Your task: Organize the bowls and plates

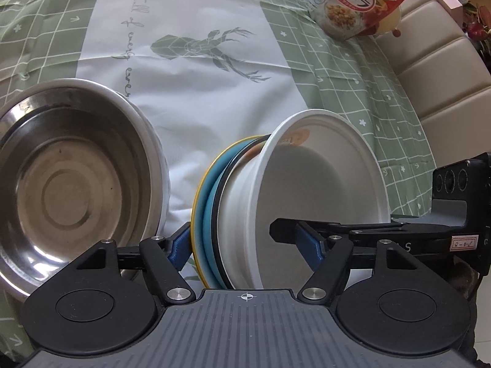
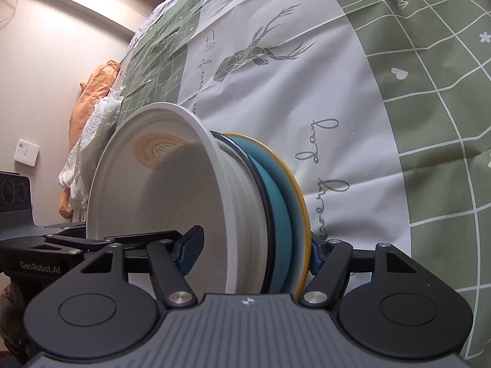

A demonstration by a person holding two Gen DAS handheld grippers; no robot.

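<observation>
Beyond the grey-green deer print (image 1: 208,49), the green-and-white checked tablecloth (image 1: 214,98) lies bare. Off to the deer's far right stands a red cereal bag (image 1: 359,3), where the cloth's edge meets a cream padded seat (image 1: 445,70). On the deer's near left a shiny round steel bowl (image 1: 76,178) sits in a white bowl (image 1: 147,128), leaving a narrow strip of cloth between it and our stack.

The stack sits on the near side of the deer, tipped on edge so its axis runs roughly level. In the left wrist view the white paper bowl (image 1: 322,178) opens to the right. Behind it stand a black-rimmed plate (image 1: 222,184), a blue plate (image 1: 210,202) and a yellow-rimmed plate (image 1: 196,190), all on their rims.

Our left gripper (image 1: 245,245) straddles the stack with its jaws spread as wide as they go. One of its fingers (image 1: 179,247) is just beside the yellow rim and the other (image 1: 311,245) is inside the bowl.

Our right gripper (image 2: 254,251) straddles it from the opposite side. One pad (image 2: 317,256) is against the back of the yellow-rimmed plate and the other (image 2: 190,247) reaches into the bowl. We cannot tell whether that inner pad presses.
</observation>
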